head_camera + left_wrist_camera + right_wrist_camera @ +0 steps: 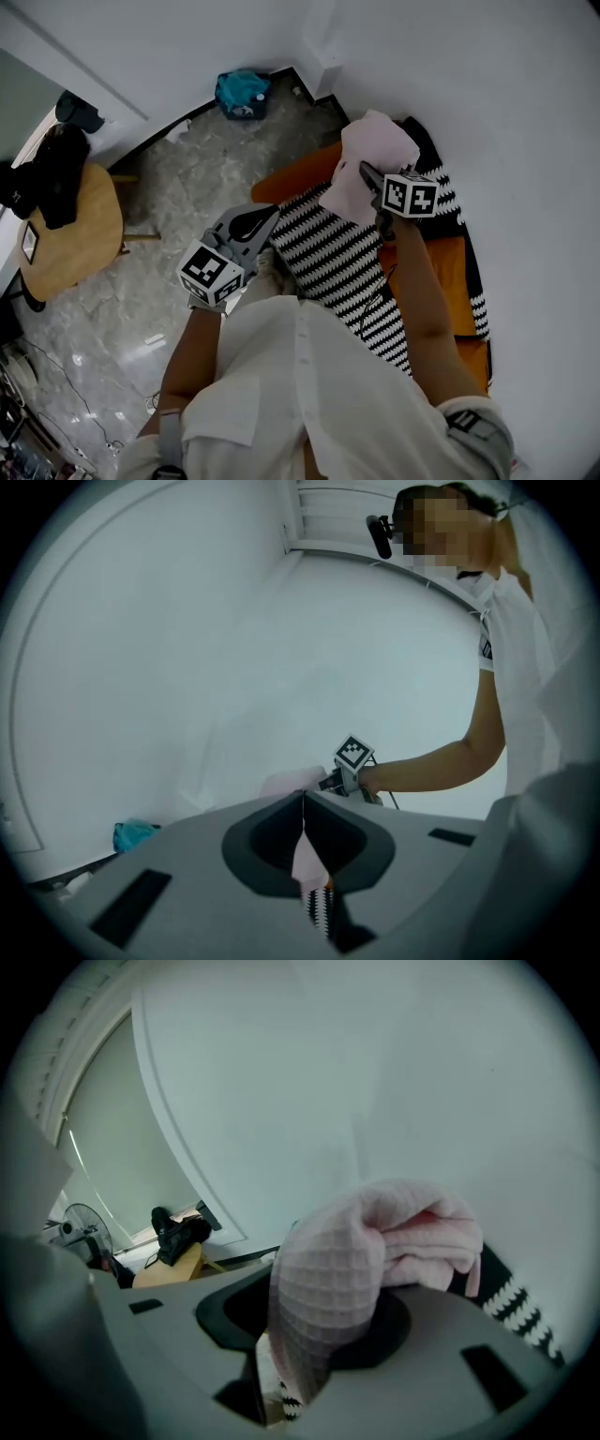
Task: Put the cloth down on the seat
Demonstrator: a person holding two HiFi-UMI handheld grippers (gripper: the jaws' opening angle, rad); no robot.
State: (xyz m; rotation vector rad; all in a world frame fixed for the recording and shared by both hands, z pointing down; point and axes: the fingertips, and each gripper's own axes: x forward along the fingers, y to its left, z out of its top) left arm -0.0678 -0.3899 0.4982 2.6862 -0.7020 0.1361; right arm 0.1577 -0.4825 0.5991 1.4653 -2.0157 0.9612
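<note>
My right gripper (pixel 367 175) is shut on a pink waffle-weave cloth (pixel 371 155), which it holds up above the far end of the seat. In the right gripper view the cloth (pixel 375 1241) bunches up and drapes over both jaws, hiding their tips. The seat is an orange lounge chair (pixel 441 262) with a black-and-white striped cover (pixel 328 248) along the white wall. My left gripper (pixel 265 216) hangs lower, over the seat's left edge, apart from the cloth. Its jaws (pixel 303 803) meet in a line with nothing between them.
A round wooden table (pixel 80 234) with black items (pixel 52 173) stands at the left on the marble floor (pixel 178 187). A blue bag (pixel 242 92) lies in the far corner. A thin cable (pixel 370 305) runs over the striped cover. The white wall closes in on the right.
</note>
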